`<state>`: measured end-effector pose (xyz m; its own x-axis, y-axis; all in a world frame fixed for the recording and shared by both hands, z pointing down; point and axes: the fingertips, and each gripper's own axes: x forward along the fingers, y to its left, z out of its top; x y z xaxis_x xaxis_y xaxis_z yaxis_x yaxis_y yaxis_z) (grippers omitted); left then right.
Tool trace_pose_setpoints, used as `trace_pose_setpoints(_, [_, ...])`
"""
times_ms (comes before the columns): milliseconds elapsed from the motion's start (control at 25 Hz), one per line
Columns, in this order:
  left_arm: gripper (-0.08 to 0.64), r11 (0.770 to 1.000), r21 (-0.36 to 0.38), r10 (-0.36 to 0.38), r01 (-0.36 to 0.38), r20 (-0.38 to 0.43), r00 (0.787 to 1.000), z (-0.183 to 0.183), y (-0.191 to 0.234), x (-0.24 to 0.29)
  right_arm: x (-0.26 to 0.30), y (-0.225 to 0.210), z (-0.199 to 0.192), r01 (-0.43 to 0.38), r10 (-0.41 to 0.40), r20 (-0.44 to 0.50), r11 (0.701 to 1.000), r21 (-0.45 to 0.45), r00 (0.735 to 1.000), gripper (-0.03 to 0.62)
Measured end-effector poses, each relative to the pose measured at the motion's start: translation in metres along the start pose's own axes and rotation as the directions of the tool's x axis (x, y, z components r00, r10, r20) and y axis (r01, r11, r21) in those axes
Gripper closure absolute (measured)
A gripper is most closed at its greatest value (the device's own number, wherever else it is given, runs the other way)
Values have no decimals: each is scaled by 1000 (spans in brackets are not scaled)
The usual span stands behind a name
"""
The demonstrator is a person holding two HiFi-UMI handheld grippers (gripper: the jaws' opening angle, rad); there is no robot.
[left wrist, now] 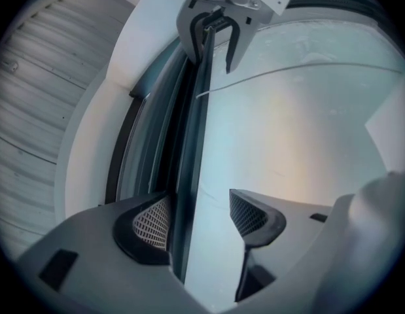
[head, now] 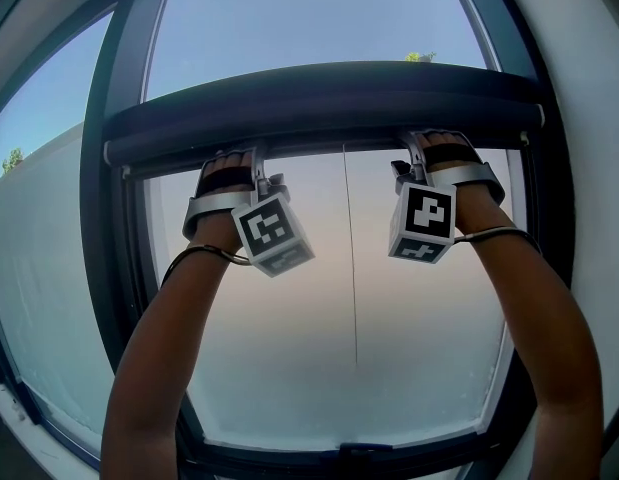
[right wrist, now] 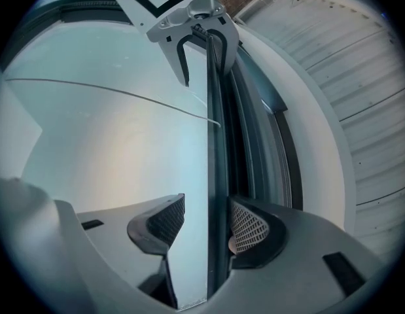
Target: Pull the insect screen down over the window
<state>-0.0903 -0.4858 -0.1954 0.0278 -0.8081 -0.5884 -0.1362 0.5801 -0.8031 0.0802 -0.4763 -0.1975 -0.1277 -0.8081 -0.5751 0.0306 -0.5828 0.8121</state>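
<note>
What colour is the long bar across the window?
The bar is dark, almost black; best seen in the head view.

The dark window frame (head: 119, 218) carries everything here. A thick dark bar (head: 319, 103) spans it from side post to side post, just above both claws. The bar's thin lower rail (left wrist: 189, 175) runs between the parted jaws of the left claw (head: 257, 168) and the right claw (head: 414, 153). Midway between the claws, a thin cord (head: 351, 268) hangs from the bar against the pale pane (head: 289, 348) below them.
</note>
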Motion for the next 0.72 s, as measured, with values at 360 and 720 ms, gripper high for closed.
trace_pose_setpoints(360, [250,998,57,-37,38,-6,999,1,-6,1,2,10,-5,-41,41,-21,999,-12,999,318])
trace_pose_setpoints(720, [222,1000,22,-22,21,34,999,4,-10,-2,0,20,-2,-67,67,-31,998,16,997,253])
